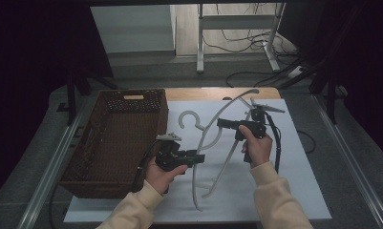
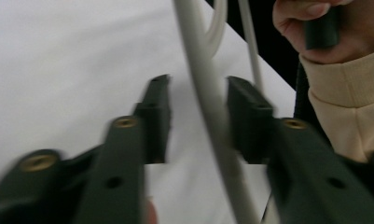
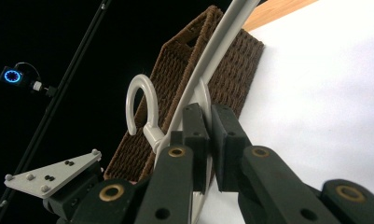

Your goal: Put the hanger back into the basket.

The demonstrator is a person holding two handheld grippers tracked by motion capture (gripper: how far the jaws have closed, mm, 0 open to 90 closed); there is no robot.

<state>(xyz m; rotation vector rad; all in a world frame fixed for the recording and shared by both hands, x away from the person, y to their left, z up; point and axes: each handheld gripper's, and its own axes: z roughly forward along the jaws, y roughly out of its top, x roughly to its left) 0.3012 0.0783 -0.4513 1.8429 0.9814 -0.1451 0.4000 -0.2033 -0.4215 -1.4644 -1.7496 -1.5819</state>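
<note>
High view: we see a white plastic hanger [image 1: 213, 138] held up over the white table sheet [image 1: 299, 191], hook toward the wicker basket [image 1: 113, 143] at the left. The right gripper [image 1: 221, 123] has it near the neck, which looks like the anchor grip that keeps the frame steady in the air. The left gripper [image 1: 201, 158] comes in from the basket side at the lower arm of the hanger, probably to take a second hold so the frame can be turned or carried without swinging. The basket stands open just beside the work, likely the place it is meant for.

Left gripper view: one hanger bar [image 2: 208, 112] runs between the two black pads. The far pad [image 2: 247, 116] lies against or very near the bar; the near pad [image 2: 157, 116] is clearly apart from it, white sheet showing in the gap. So the claw is half narrowed around the bar, not yet clamped. The other hand [image 2: 315, 28] and its cream sleeve [image 2: 343, 107] sit beyond.

Right gripper view: the jaws are pinched tight on the hanger just under the hook [image 3: 140, 107], only a thin slit left between the pads [image 3: 196, 140]. The long bar rises past the basket wall [image 3: 231, 74], so the hanger is tilted up off the sheet.
</note>
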